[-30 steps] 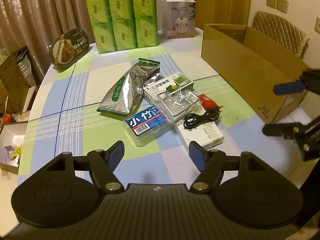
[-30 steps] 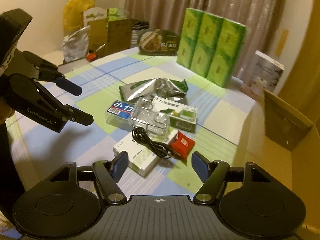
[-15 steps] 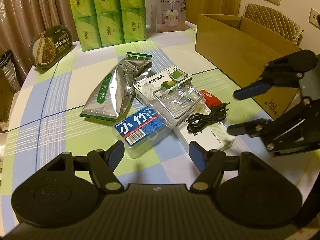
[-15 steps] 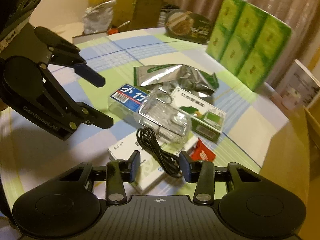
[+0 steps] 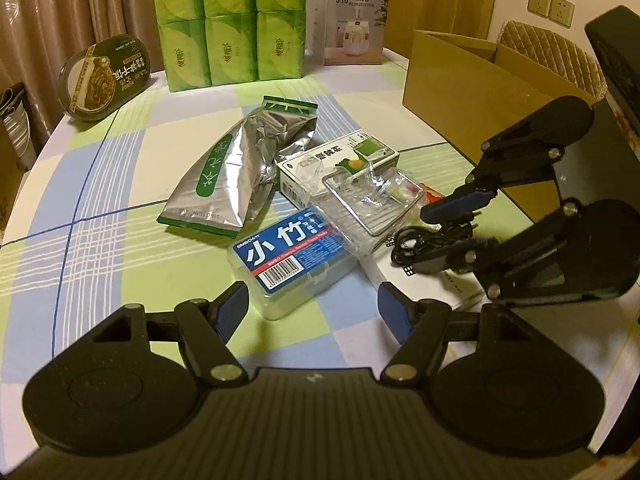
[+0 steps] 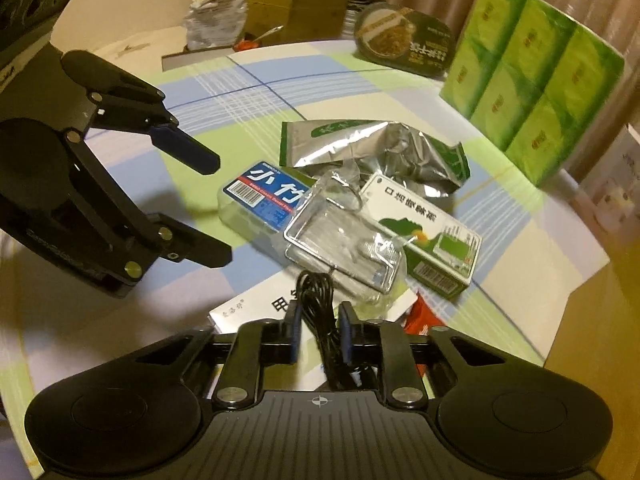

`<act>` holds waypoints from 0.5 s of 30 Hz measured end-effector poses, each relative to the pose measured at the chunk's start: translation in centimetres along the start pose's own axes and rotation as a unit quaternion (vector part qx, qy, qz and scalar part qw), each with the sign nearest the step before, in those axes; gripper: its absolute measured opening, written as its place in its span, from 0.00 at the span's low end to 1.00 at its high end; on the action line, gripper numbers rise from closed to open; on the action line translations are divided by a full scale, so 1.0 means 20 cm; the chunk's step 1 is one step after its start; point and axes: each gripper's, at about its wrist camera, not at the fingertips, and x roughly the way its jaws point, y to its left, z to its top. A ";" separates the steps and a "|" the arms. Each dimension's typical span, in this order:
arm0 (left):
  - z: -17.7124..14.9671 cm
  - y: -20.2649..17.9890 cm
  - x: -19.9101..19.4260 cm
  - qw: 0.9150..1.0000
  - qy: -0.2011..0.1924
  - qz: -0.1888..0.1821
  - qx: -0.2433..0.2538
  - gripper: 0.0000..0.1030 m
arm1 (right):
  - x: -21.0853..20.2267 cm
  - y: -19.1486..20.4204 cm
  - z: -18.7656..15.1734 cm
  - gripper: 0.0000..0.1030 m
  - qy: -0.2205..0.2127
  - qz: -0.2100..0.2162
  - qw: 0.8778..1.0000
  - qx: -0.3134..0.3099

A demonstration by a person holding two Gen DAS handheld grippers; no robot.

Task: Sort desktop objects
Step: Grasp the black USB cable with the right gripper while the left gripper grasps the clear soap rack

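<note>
A coiled black cable [image 6: 316, 292] lies on a white box [image 6: 256, 304] in a pile at the table's middle. My right gripper [image 6: 320, 334] is closing, its blue pads pressing the cable from both sides; in the left wrist view the right gripper [image 5: 424, 238] straddles the cable [image 5: 416, 236]. My left gripper [image 5: 314, 312] stands open just short of a clear box with a blue label [image 5: 288, 256], nothing between its fingers. The pile also holds a clear plastic case [image 5: 372, 200], a green-and-white carton [image 5: 320, 160], a silver foil pouch [image 5: 232, 172] and a red packet [image 6: 424, 316].
An open cardboard box [image 5: 460, 80] stands at the table's right edge. Along the far side are stacked green tissue packs [image 5: 232, 20], a white humidifier box [image 5: 348, 20] and a dark noodle bowl [image 5: 104, 76]. Checked tablecloth [image 5: 100, 200] shows left of the pile.
My right gripper dropped onto the pile and narrowed from wide open to clamped around the black cable. My left gripper moved down and closer to the blue-labelled box, still open.
</note>
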 end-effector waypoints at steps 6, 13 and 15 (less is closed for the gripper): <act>0.02 -0.04 0.02 0.999 -0.010 -0.006 0.031 0.65 | -0.08 -0.05 -0.04 0.08 -0.013 -0.004 0.995 0.094; 0.11 -0.10 0.08 0.991 -0.033 -0.019 0.125 0.68 | -0.15 -0.10 -0.10 0.08 -0.019 -0.015 0.988 0.149; 0.14 -0.12 0.11 0.986 -0.033 -0.022 0.165 0.68 | -0.16 -0.10 -0.11 0.08 -0.020 -0.013 0.987 0.156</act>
